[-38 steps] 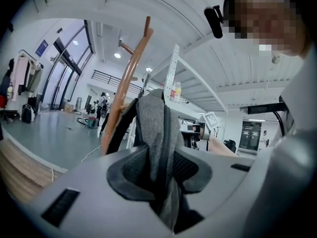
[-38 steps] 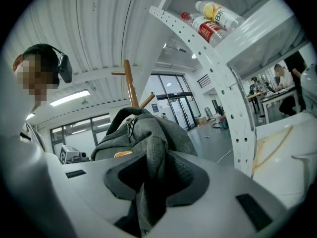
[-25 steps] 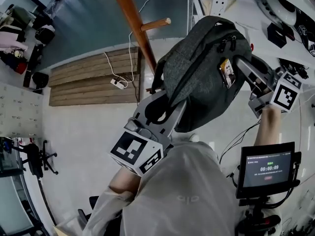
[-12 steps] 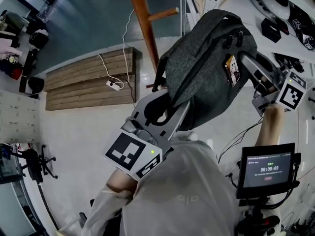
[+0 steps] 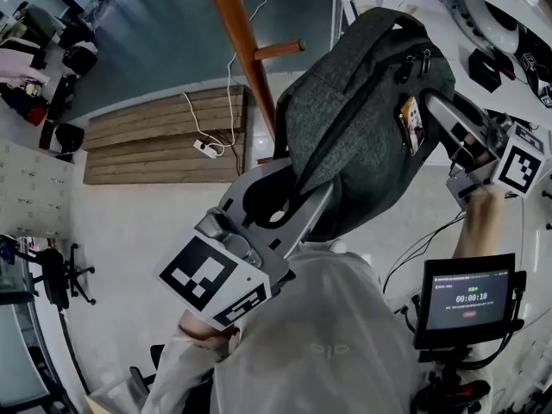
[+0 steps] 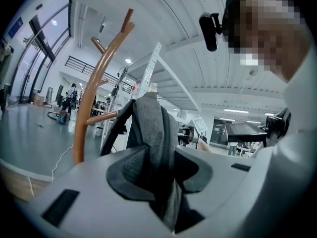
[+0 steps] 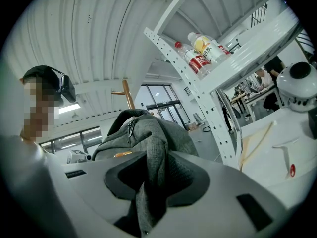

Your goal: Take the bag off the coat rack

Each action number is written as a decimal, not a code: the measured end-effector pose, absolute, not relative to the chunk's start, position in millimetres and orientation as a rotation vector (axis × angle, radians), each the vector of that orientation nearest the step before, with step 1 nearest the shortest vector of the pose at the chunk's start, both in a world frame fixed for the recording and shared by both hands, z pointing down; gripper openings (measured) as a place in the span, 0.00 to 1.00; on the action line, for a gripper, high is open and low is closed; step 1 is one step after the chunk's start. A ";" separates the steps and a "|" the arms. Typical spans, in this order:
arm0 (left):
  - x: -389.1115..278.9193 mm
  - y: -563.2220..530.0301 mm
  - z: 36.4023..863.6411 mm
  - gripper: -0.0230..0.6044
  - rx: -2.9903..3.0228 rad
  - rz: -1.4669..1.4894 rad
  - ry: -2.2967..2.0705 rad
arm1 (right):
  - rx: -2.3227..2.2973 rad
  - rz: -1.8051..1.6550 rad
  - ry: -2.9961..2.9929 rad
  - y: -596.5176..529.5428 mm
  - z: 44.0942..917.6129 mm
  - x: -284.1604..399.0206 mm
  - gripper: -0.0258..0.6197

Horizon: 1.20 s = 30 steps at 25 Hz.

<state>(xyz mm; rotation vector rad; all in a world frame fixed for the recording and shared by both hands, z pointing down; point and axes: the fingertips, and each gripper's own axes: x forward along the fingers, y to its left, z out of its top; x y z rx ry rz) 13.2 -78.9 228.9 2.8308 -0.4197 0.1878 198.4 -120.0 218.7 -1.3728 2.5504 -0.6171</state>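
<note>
bag: grey backpack (image 5: 362, 119) held aloft just right of coat rack (image 5: 235, 50), looks clear of peg (image 5: 278, 50) | left gripper (image 5: 289, 184): clenched on near-side fabric | right gripper (image 5: 444, 123): clenched on far-side fabric | why: pinching both sides probably shares the weight and limits swing

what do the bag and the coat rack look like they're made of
The bag looks like woven fabric, heathered grey and matte; the weave shows, and it folds softly. The coat rack is probably wood, smooth reddish-brown with a slight sheen, with a round pole and pegs; no grain is visible, so coated metal is possible.
</note>
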 end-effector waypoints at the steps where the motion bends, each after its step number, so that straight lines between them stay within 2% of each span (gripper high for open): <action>1: 11.3 -78.4 226.1 0.22 2.828 0.187 -0.419 | -1.360 -0.625 2.554 -120.6 216.8 196.1 0.22; 16: -42.7 -54.6 182.2 0.22 2.809 0.147 -0.462 | -1.056 -0.665 2.676 -123.7 182.2 128.3 0.22; 23: -79.3 -47.9 187.8 0.22 2.755 0.142 -0.577 | -0.929 -0.709 2.710 -123.9 178.3 89.7 0.22; 30: -120.5 -37.6 213.2 0.22 2.665 0.138 -0.678 | -0.891 -0.815 2.711 -129.0 212.6 45.4 0.22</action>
